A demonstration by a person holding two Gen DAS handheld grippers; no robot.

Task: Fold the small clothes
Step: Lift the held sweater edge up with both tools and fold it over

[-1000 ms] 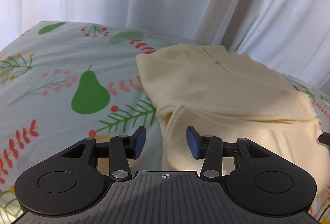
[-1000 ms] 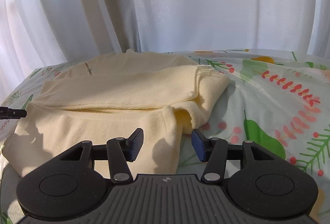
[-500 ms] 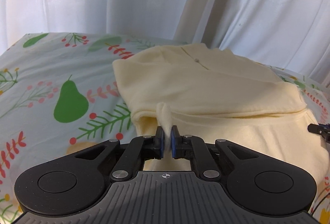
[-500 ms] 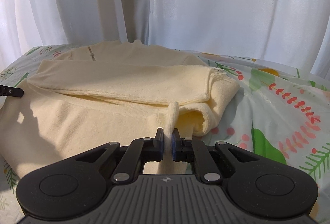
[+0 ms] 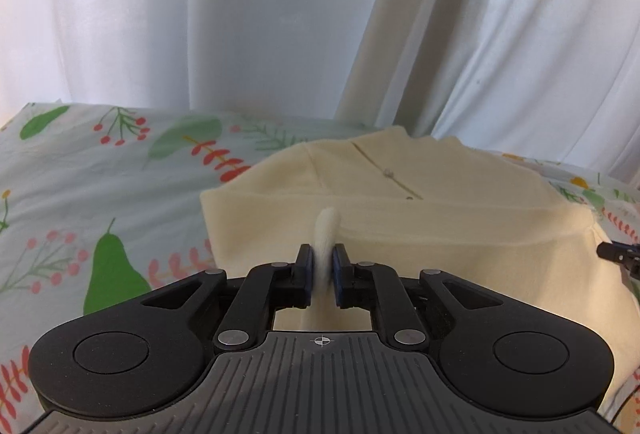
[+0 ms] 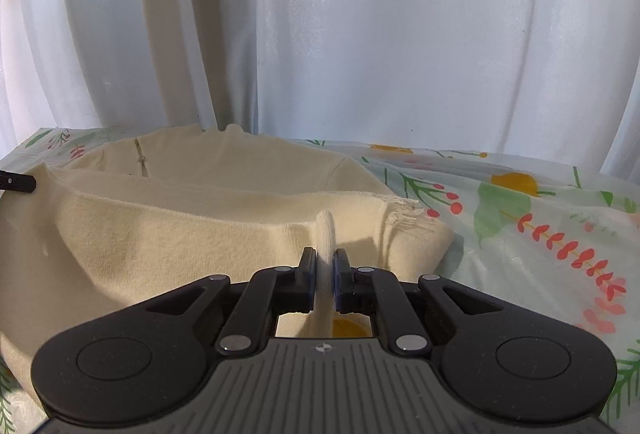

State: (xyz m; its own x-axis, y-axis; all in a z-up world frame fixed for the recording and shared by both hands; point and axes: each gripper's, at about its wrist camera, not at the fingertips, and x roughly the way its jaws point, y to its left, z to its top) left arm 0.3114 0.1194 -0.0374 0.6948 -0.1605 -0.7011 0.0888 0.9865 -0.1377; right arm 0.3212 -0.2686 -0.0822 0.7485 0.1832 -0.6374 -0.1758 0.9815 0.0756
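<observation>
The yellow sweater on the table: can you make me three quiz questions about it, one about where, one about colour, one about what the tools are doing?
1. Where does the sweater lie?
A. On a cloth printed with pears and berries
B. In a basket
C. On a bare wooden floor

2. What colour are the curtains behind it?
A. Red
B. White
C. Dark green

3. What are the left tool and right tool doing?
A. Both wide open, holding nothing
B. Each pinching a bit of the sweater
C. Holding a spoon together

Answers:
1. A, the printed cloth shows all around the sweater.
2. B, pale white folds fill the background in both views.
3. B, a ridge of cream fabric stands up between each tool's pads.
</observation>
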